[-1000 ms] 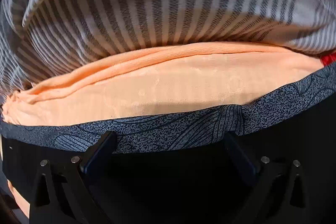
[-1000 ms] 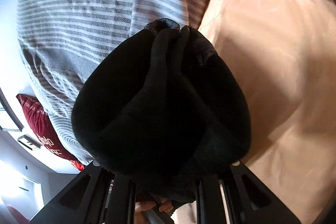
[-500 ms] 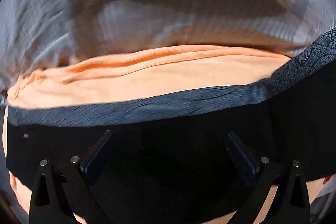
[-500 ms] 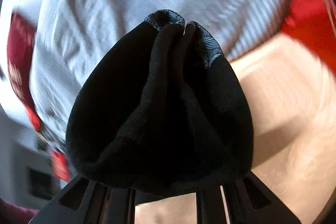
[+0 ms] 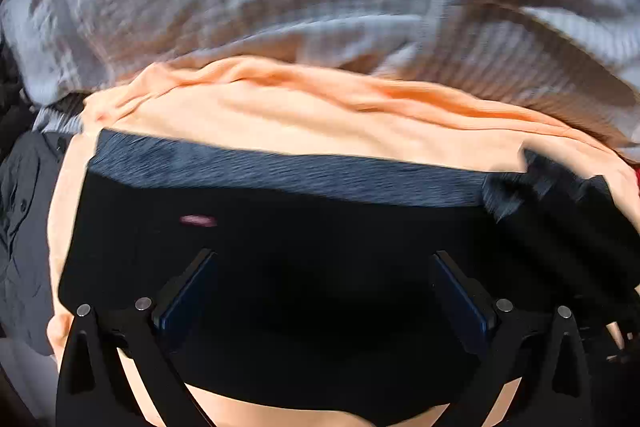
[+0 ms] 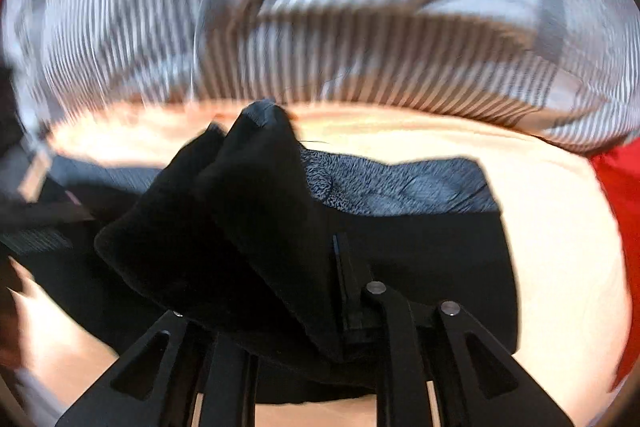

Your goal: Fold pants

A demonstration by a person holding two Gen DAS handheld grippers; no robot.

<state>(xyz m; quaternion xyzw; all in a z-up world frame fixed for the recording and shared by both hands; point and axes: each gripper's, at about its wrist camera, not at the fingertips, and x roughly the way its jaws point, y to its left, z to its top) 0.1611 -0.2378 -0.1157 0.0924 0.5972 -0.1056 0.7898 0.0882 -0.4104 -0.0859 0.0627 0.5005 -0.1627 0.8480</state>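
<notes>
- Across the peach bed sheet (image 5: 304, 119), the black pants (image 5: 280, 235) lie half folded, patterned grey waistband (image 5: 280, 175) on the far edge.
- Right hand-held gripper (image 6: 304, 291) pinches a bunched fold, jaws opening; it could slump crooked.
- Left hand-held gripper (image 5: 320, 291) is spread wide over the cloth, pinching nothing.

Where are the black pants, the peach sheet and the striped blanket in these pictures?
black pants (image 5: 304, 227), left wrist view, on the flat black cloth below the patterned waistband.
peach sheet (image 5: 304, 123), left wrist view, on the bare stretch above the pants.
striped blanket (image 6: 360, 43), right wrist view, on its striped folds.
</notes>
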